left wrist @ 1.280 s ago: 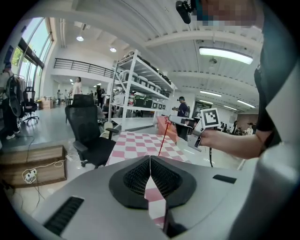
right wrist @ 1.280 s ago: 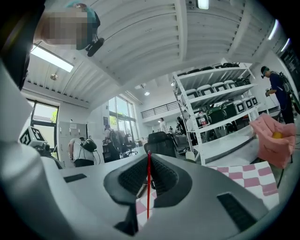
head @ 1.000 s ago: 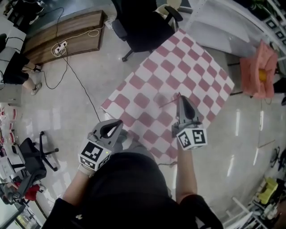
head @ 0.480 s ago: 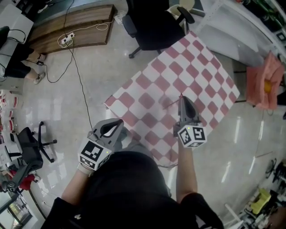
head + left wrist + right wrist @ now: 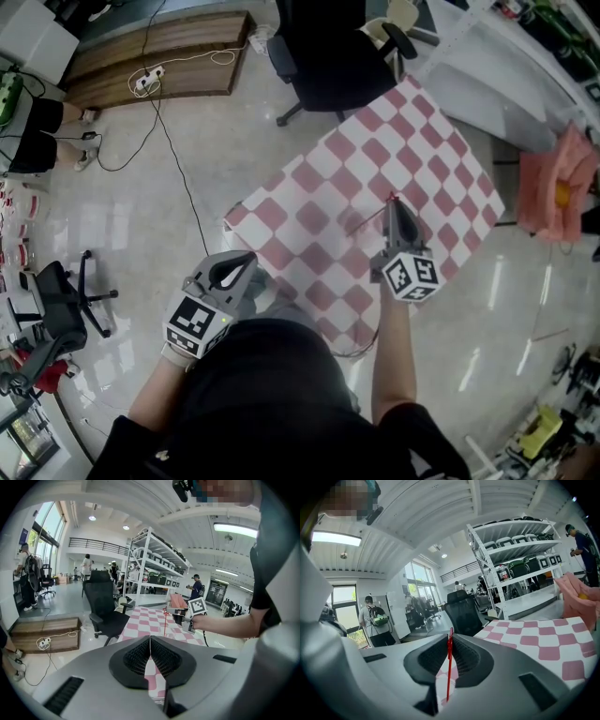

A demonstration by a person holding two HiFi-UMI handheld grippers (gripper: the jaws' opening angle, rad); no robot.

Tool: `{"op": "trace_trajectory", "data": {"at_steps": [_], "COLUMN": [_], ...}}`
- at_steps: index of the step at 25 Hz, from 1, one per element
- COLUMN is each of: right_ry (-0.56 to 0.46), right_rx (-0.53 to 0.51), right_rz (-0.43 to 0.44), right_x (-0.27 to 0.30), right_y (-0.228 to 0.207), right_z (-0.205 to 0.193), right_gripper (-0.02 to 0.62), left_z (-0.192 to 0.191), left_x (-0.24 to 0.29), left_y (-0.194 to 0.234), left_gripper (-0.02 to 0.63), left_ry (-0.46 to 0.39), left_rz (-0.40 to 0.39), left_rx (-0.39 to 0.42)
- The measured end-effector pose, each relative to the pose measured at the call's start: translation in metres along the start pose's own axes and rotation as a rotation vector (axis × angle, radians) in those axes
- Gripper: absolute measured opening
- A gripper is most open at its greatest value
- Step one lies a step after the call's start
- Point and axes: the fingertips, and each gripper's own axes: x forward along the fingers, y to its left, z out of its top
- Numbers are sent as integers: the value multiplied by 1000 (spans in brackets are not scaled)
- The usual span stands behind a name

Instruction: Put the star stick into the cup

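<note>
Looking down in the head view, you hold your right claw (image 5: pixel 393 202) over the red-and-white checked surface (image 5: pixel 309 187), the thin red star stick (image 5: pixel 373 213) only a faint line at its tip. Your left claw (image 5: pixel 242 264) sits near the surface's edge, and you cannot read its jaws from here. In the left gripper view, that claw (image 5: pixel 149 640) is closed on nothing. In the right gripper view, the claw (image 5: pixel 450 641) pinches the stick (image 5: pixel 449 665), whose star end is too small to make out.

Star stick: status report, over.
Right gripper shut on thin red star stick, above pink-checked table. Left gripper shut, empty. Cup not made out.
</note>
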Motion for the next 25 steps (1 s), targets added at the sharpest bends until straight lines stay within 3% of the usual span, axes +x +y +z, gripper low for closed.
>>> {"op": "trace_trajectory", "data": {"at_steps": [6, 12, 15, 25], "right_ry": [15, 60, 82, 9], "right_rx": [12, -4, -6, -24], "right_rz": [-7, -25, -36, -32], "right_x": [5, 6, 4, -35], "right_y": [-5, -5, -5, 27], "right_z": [-4, -9, -14, 19], "right_gripper": [36, 220, 258, 258], "left_z": [0, 6, 8, 33], "left_x": [0, 2, 4, 18], "left_y": [1, 0, -1, -7], "left_gripper": [43, 43, 43, 43], "left_ry": [-6, -22, -28, -84], "left_rz": [-2, -27, -39, -124], "left_rx": [-2, 4, 8, 57]}}
